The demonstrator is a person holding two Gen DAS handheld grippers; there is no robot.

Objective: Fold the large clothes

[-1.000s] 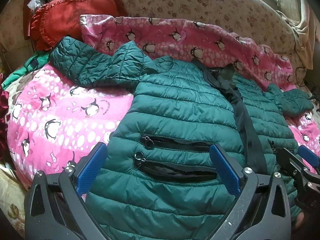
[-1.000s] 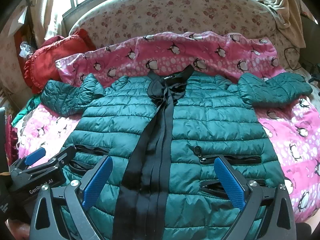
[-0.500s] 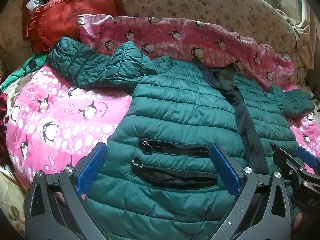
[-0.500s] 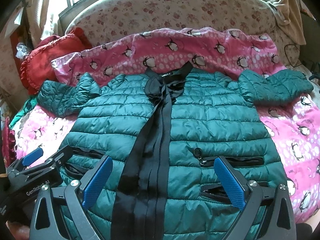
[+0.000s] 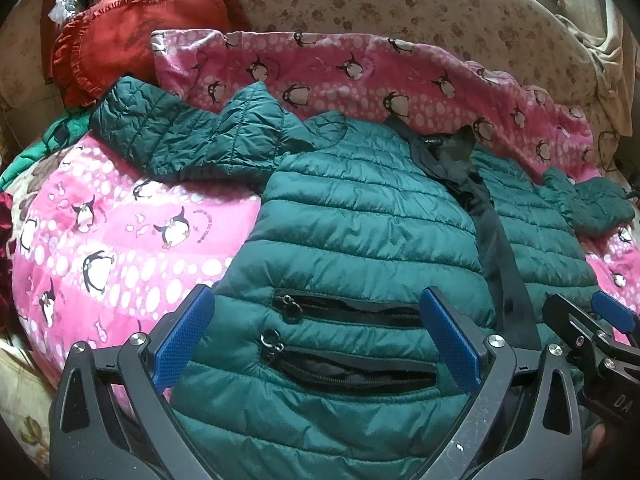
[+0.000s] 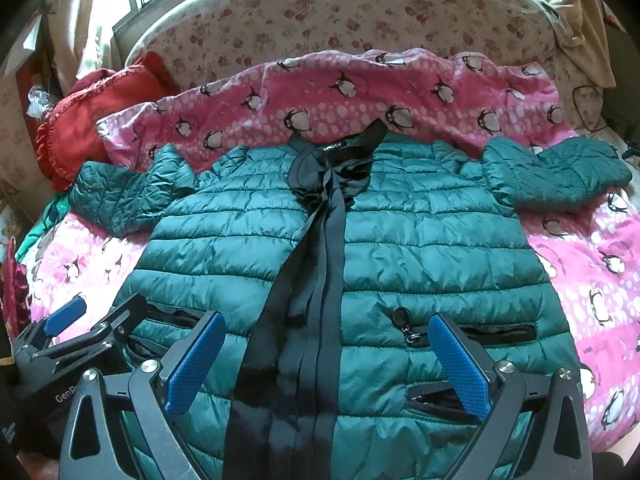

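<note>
A dark green quilted puffer jacket [image 6: 420,240] lies flat, front up, on a pink penguin blanket [image 6: 360,88], with a black zipper strip [image 6: 320,264] down the middle and both sleeves spread outward. It also shows in the left wrist view [image 5: 360,232]. My left gripper [image 5: 316,332] is open, hovering over the jacket's left pockets near the hem. My right gripper [image 6: 324,360] is open, hovering over the zipper strip and right pocket near the hem. Neither holds anything. Each gripper shows at the edge of the other's view, the left [image 6: 68,340] and the right [image 5: 592,340].
A red ruffled pillow [image 5: 132,36] lies at the back left. A floral headboard [image 6: 340,12] curves behind the blanket. Beige cloth [image 6: 568,8] hangs at the back right. Green fabric [image 5: 44,140] sits at the left edge.
Both views have shifted slightly, the jacket now sitting a little lower in the right wrist frame. Both grippers stay open and empty over the hem.
</note>
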